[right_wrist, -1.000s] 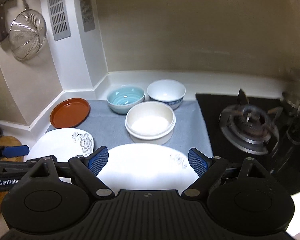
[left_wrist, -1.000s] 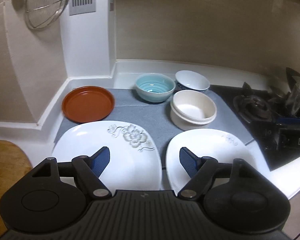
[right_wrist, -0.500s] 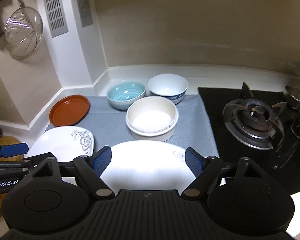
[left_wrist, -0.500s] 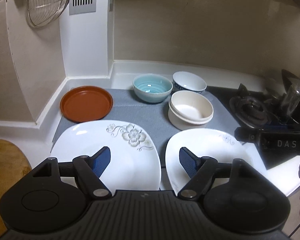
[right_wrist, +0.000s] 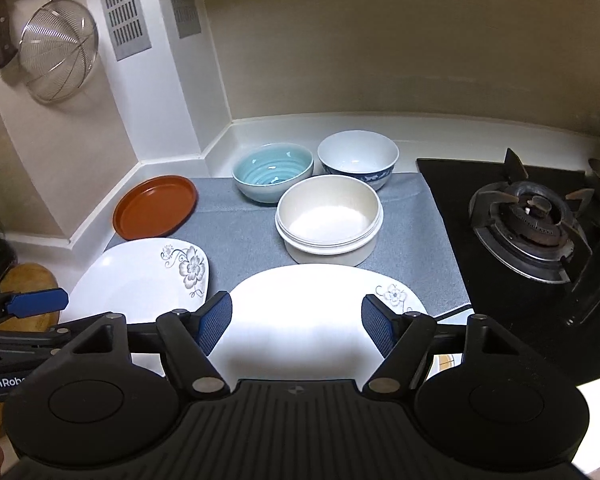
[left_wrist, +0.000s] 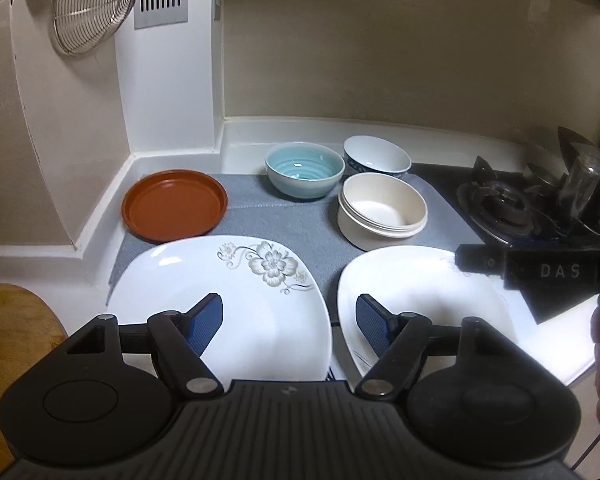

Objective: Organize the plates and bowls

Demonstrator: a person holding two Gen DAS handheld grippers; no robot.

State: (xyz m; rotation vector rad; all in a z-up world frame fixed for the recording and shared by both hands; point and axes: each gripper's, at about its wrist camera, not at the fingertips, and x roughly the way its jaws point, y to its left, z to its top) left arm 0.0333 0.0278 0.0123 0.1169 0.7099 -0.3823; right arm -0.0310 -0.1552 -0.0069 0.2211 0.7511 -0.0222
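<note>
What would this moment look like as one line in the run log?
left gripper: open, over flowered plate | right gripper: closing, nothing gripped, over second white plate | bowls: untouched

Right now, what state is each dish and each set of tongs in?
Round brown plate: empty, flat on the grey mat.
Left white floral plate: empty, flat, untouched.
Right white floral plate: empty, flat, untouched.
Ribbed light-blue bowl: upright, empty.
White bowl with blue pattern: upright, empty.
Cream bowls: nested, upright, empty.
Left tongs: open, holding nothing.
Right tongs: closing, nothing gripped.
</note>
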